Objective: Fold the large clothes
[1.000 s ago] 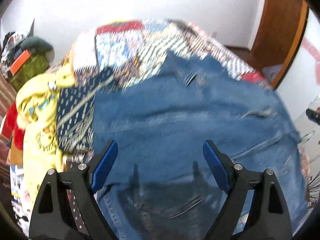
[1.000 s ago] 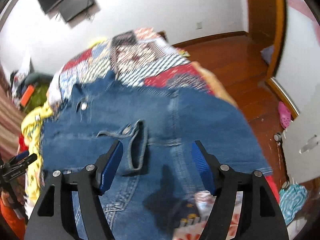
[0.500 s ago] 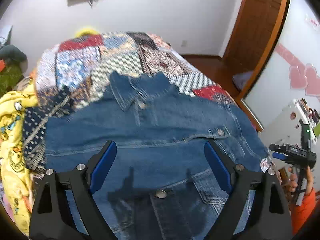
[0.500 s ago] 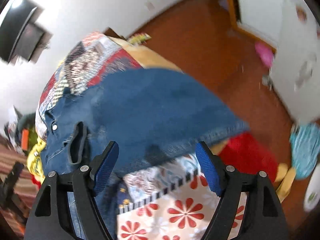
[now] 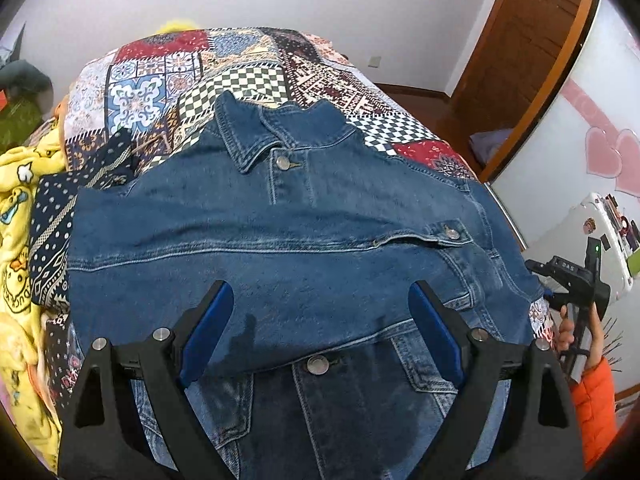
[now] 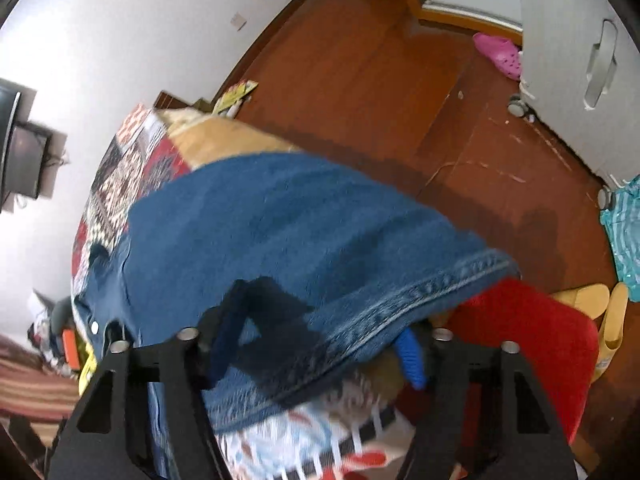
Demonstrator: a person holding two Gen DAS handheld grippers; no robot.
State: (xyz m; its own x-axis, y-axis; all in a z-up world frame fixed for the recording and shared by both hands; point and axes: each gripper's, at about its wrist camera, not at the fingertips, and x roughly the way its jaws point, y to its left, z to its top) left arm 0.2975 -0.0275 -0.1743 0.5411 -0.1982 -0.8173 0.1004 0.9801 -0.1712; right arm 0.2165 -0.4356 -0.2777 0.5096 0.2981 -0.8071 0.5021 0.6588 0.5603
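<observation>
The denim jacket [image 5: 304,240] lies front side up across the patchwork bedspread [image 5: 160,92], filling the middle of the left wrist view, its collar toward the top of the frame and one sleeve folded across the chest. In the right wrist view a hemmed edge of the same jacket [image 6: 280,232] hangs over the side of the bed, in the centre of the frame.

The left gripper [image 5: 320,336] hovers at the bottom centre, its jaws spread wide above the folded sleeve, the blue pads clear of the cloth. The right gripper [image 6: 316,356], at the bottom of its own view, is closing its jaws with the hem between them: one finger lies on top of the denim, the other under it. Blur hides whether the pads press yet.

A yellow printed cloth [image 5: 20,216] lies at the left edge. A red cushion [image 6: 532,340] sits lower right, above wooden floor [image 6: 400,92].
</observation>
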